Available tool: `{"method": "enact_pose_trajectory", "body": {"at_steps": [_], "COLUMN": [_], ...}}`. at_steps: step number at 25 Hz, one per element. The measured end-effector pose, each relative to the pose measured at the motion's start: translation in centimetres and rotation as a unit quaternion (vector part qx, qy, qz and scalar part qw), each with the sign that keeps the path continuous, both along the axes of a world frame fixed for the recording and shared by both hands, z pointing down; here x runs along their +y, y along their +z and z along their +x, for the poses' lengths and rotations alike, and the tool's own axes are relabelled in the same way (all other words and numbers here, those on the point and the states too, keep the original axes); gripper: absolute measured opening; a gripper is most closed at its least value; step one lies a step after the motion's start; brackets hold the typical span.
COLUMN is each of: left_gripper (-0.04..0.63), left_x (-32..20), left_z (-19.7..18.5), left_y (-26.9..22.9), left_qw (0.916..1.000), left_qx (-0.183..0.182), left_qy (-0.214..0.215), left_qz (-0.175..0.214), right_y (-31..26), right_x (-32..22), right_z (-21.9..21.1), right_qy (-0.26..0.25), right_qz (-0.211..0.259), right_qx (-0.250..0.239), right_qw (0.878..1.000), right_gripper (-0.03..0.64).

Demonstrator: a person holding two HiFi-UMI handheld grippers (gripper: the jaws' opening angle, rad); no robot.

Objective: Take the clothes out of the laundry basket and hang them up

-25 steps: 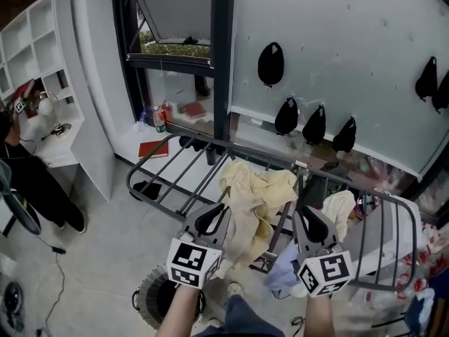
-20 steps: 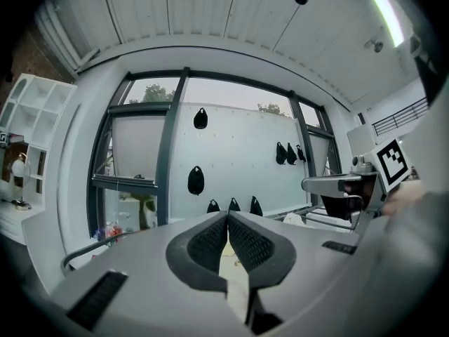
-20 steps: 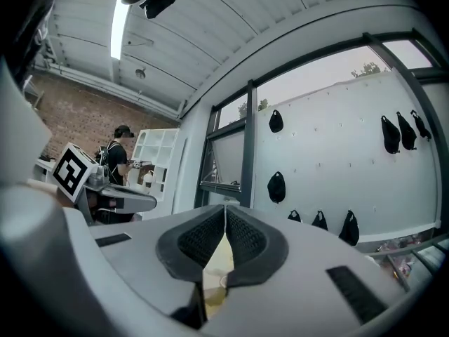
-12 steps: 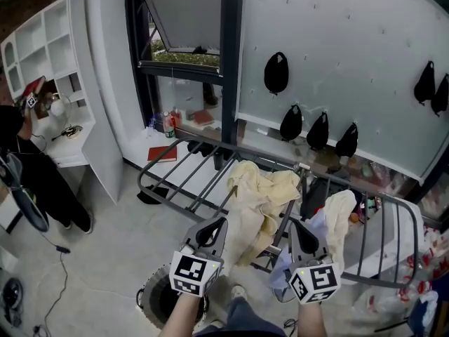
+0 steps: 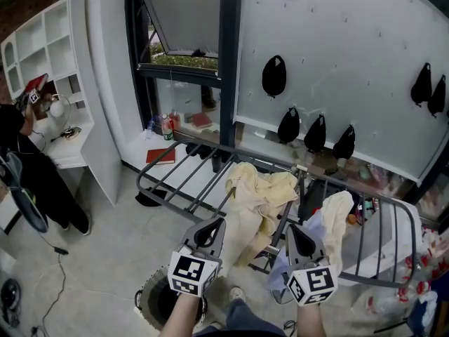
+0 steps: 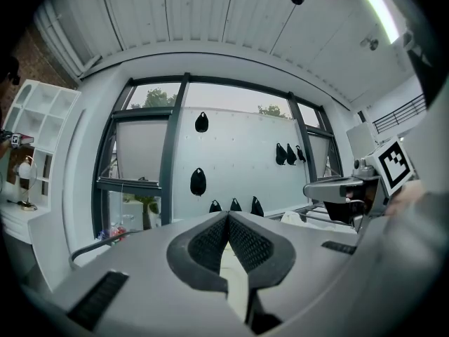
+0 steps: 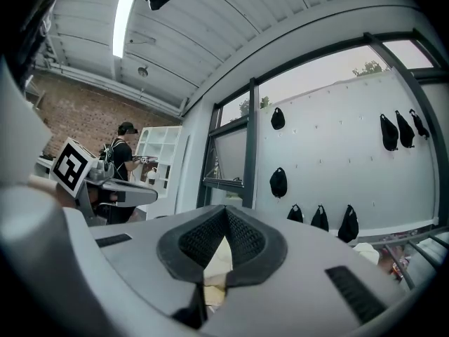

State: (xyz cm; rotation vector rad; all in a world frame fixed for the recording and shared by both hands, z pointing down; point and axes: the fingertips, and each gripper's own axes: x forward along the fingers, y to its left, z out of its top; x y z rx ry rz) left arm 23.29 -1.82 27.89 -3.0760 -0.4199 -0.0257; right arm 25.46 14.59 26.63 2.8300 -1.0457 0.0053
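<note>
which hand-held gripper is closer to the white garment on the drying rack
Right. The right hand-held gripper sits just left of the white garment; the left hand-held gripper is farther left, on the far side of the yellow garment.

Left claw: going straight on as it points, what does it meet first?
Likely the white wall panel with black pouches: the shut left claw seems to point level just above the yellow cloth and drying rack. Height is unclear; it might graze the cloth.
</note>
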Motion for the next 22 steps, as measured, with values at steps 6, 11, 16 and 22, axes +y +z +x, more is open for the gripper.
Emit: {"method": "enact_pose_trajectory", "body": {"at_steps": [6, 11, 16, 22], "left_gripper": [0.020, 0.020, 0.020, 0.020], "left_x": [-0.6, -0.9, -0.7, -0.5], "left_z": [-0.5, -0.6, -0.2, 0.0], "left_y": [0.4, 0.8, 1.3, 1.2], "left_qw": [1.0000, 0.9999, 0.9998, 0.9998], "left_qx": [-0.004, -0.010, -0.016, -0.017], "left_qy": [-0.004, -0.010, -0.008, -0.002], "left_qz": [-0.001, -0.007, -0.006, -0.008], "right_y": [0.3, 0.7, 1.0, 1.1], "right_x": [-0.3, -0.3, -0.3, -0.2], "right_z": [0.3, 0.6, 0.8, 1.0], "right_qy": [-0.005, -0.008, -0.008, -0.006], "right_qz": [0.000, -0.003, -0.005, -0.003], "right_qx": [-0.006, -0.012, -0.017, -0.021], "right_qw": [1.000, 1.000, 1.000, 1.000], "right_gripper": [0.002, 0.002, 0.002, 0.002]}}
